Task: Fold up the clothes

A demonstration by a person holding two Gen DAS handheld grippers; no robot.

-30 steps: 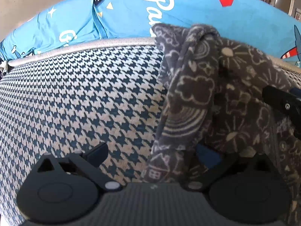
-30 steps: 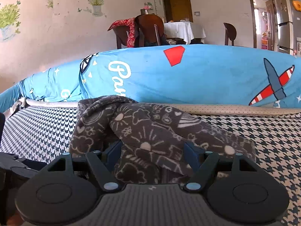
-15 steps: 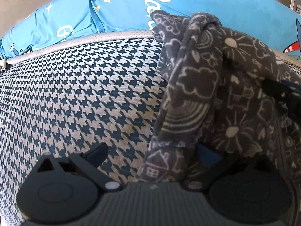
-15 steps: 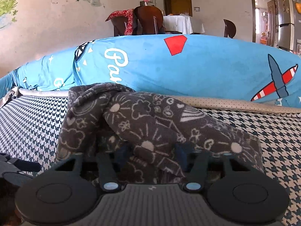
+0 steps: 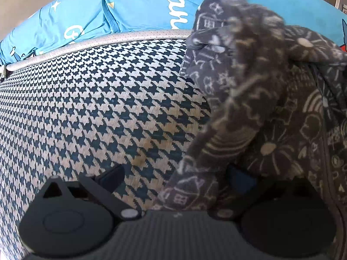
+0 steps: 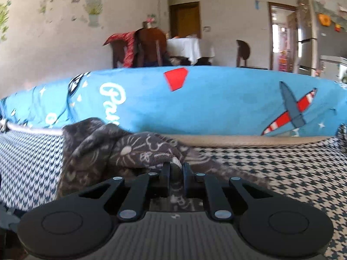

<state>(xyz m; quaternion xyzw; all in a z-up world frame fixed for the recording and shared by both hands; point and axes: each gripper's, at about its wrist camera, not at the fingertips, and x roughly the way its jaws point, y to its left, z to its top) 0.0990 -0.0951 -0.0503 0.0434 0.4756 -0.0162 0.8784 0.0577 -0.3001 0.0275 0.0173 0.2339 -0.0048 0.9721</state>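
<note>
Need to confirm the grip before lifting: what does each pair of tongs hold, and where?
Right tongs, just closed, pinch a raised fold of the grey patterned garment. Left tongs stand open, holding nothing; the garment drapes between them.

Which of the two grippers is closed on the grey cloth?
The right gripper: its jaws pinch the grey cloth. The left gripper stands wide open.

A dark grey garment is showing pale doodles. Under it, the cover is showing navy-and-cream houndstooth; behind it, a bright blue cushion.
</note>
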